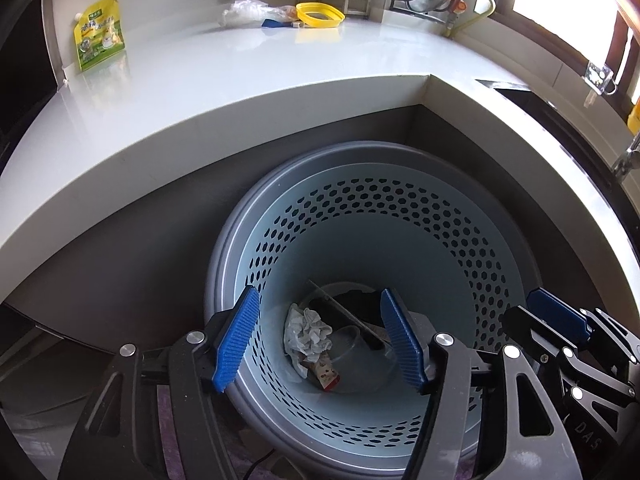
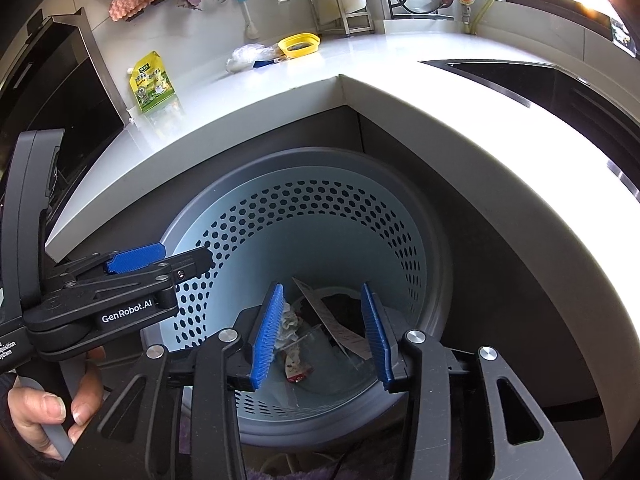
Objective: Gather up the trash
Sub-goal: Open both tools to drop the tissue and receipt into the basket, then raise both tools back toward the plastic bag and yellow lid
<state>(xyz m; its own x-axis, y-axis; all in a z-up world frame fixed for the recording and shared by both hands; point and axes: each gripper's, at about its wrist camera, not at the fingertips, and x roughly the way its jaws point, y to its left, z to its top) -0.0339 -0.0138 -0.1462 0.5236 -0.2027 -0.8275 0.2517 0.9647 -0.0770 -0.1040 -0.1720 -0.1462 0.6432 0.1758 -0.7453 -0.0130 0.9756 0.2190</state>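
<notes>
You are holding the left gripper [image 1: 320,340] and the right gripper [image 2: 324,332] spread and empty over the perforated bin [image 1: 440,220]; the crumpled paper [image 1: 306,332] is lying below them on the bin's bottom.

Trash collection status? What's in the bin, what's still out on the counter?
Done: the perforated bin already holds a crumpled tissue, a clear plastic cup, a small snack wrapper and a receipt. In hand: nothing; the left tool and right tool both hang open over the bin. Left: on the countertop, a green pouch, a clear plastic bag and a yellow container may remain.
</notes>
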